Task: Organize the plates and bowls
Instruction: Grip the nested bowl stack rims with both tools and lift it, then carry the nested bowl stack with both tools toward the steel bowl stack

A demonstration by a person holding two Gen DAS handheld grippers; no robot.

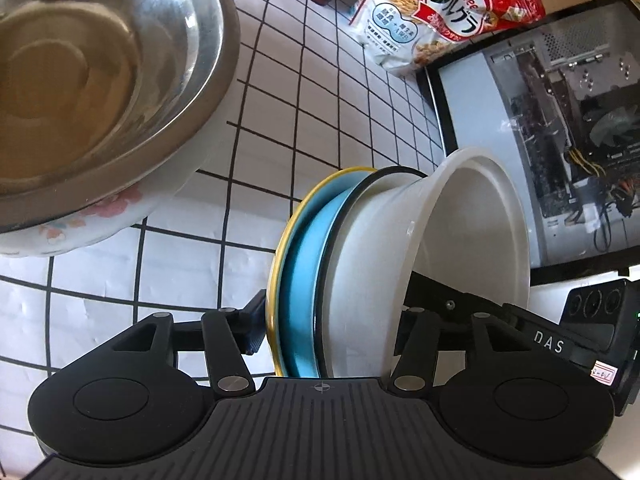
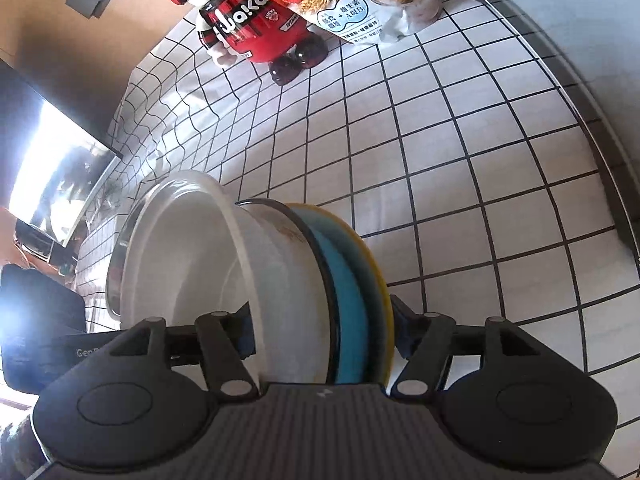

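Note:
A stack stands on edge: a blue plate with a yellow rim (image 1: pixel 308 248), a black-rimmed plate (image 1: pixel 347 200) and a white bowl (image 1: pixel 472 220) whose mouth faces sideways. My left gripper (image 1: pixel 330 320) straddles its lower part with the jaws wide. Its left pad sits right beside the yellow rim and its other finger is hidden behind the bowl. In the right wrist view my right gripper (image 2: pixel 324 332) clamps the same stack. One pad is at the white bowl's (image 2: pixel 180 260) rim and the other is on the blue plate's (image 2: pixel 348 300) yellow edge.
A steel bowl (image 1: pixel 100 80) rests in a floral dish (image 1: pixel 80 224) to the upper left. At the back of the checked tablecloth (image 1: pixel 320 100) stand a cereal bag (image 1: pixel 440 12) and a red figurine (image 2: pixel 248 20). An open computer case (image 1: pixel 560 120) lies to the right.

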